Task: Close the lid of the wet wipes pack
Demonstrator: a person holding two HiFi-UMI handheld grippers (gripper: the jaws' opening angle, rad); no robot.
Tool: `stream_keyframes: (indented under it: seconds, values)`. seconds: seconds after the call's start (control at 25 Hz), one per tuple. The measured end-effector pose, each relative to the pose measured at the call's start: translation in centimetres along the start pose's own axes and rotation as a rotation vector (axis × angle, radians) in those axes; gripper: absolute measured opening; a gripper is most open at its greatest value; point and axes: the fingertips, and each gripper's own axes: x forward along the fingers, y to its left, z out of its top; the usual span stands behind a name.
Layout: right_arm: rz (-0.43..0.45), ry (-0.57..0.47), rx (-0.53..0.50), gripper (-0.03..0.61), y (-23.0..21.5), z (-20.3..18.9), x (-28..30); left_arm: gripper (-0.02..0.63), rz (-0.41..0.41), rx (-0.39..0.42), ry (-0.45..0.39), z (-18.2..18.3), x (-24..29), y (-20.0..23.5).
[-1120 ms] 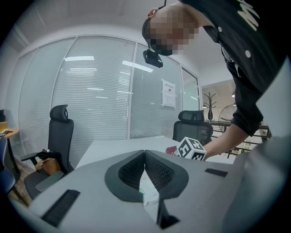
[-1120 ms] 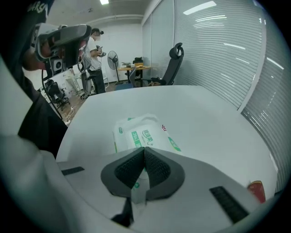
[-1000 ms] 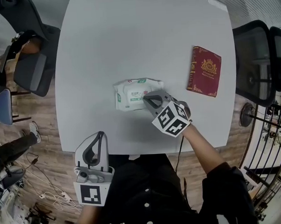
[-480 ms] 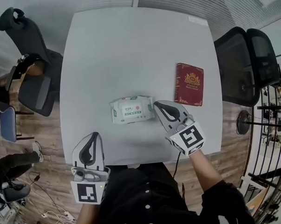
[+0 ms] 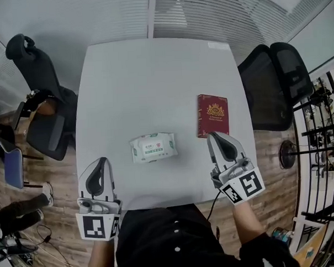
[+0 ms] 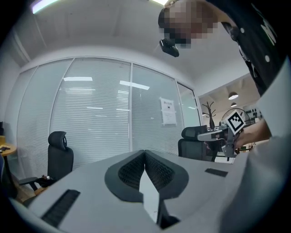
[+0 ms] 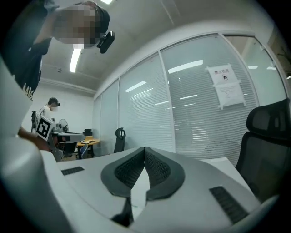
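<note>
Lid (image 5: 155, 148) looks flat on the wet wipes pack (image 5: 152, 147) in the head view, so my read: the closing step is done & nothing's on the pack now. It's too small to say whether the lid has clicked home. Pack lies on the table (image 5: 153, 75), a bit toward the 6 o'clock edge from centre. Your left gripper (image 5: 103, 160) sits at approx 7 o'clock of the pack, over the table's near edge. Your right gripper (image 5: 212, 136) is at approx 3 o'clock of it, just at 6 o'clock of the red book (image 5: 212, 115). Both are pinched shut w/ nothing btwn the jaws, per each gripper view. Next move, if any: check the lid's front edge. If it stands proud, bring the right gripper over it & press down w/ closed tips, gently so the soft pack doesn't slide. Otherwise you're finished.
</note>
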Motion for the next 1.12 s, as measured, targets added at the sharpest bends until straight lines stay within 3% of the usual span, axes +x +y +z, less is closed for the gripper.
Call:
stream_keyframes:
  seconds: [0.36, 1.12]
  values:
    - [-0.176, -0.150, -0.016, 0.029, -2.6, 4.8, -5.3, 0.017, 0.031, 0.012, -0.062, 3.2, -1.1, 1.2]
    - [-0.291, -0.208, -0.090, 0.029, -3.5, 6.7, -9.6, 0.017, 0.128, 0.052, -0.092, 5.2, -4.8, 3.6]
